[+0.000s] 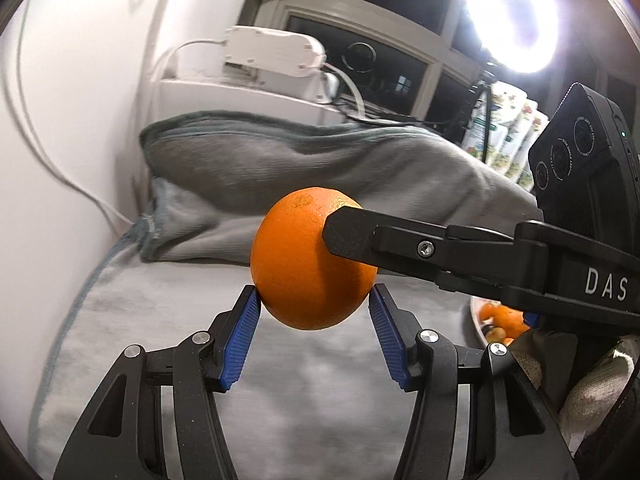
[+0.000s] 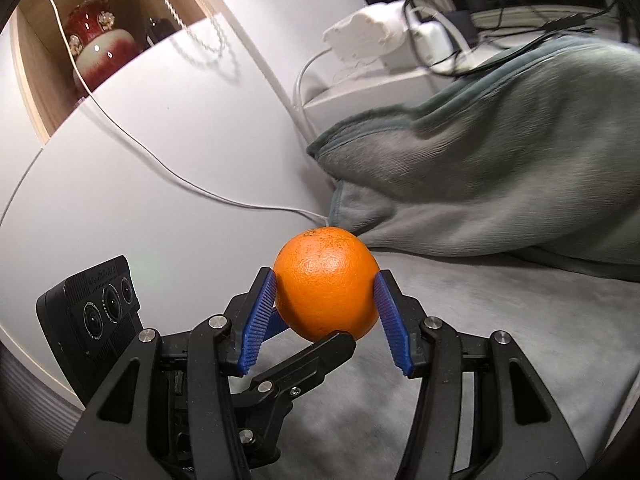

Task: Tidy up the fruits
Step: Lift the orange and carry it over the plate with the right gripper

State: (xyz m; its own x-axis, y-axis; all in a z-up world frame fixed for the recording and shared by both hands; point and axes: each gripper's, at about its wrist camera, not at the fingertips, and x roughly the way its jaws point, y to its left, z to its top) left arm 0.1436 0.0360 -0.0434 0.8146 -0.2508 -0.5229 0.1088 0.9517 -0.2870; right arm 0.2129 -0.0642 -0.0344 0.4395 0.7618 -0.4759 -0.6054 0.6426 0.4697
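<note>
Clearly, a round bright-orange orange (image 1: pixel 310 264) hangs in the air above a grey plush blanket (image 1: pixel 280 392), pinched by both tools at once. Seen from the left wrist, the left gripper (image 1: pixel 315 312) closes its blue ribbed pads (image 1: pixel 240 340) on the orange's lower flanks, while a black finger of the right gripper (image 1: pixel 352 236) presses the fruit's right side from above; its second finger is hidden behind the orange. That tool carries the white letters "DAS" (more may be cut off by the frame edge). Only this view shows a white plate of small orange fruits (image 1: pixel 480 320) low and right of the orange, a bright ring lamp (image 1: pixel 512 16) high above it, and flower-printed packs (image 1: pixel 508 136) by the window.

From the right wrist, the right gripper (image 2: pixel 326 300) holds the orange (image 2: pixel 326 284) between both pads, and a black finger of the left gripper (image 2: pixel 320 356) touches it underneath. Only here appears a red-and-white vase (image 2: pixel 96 40) in a wooden niche, far up-left of the orange. A folded grey blanket roll (image 2: pixel 500 184) rises behind the orange; flat blanket lies open below it.
</note>
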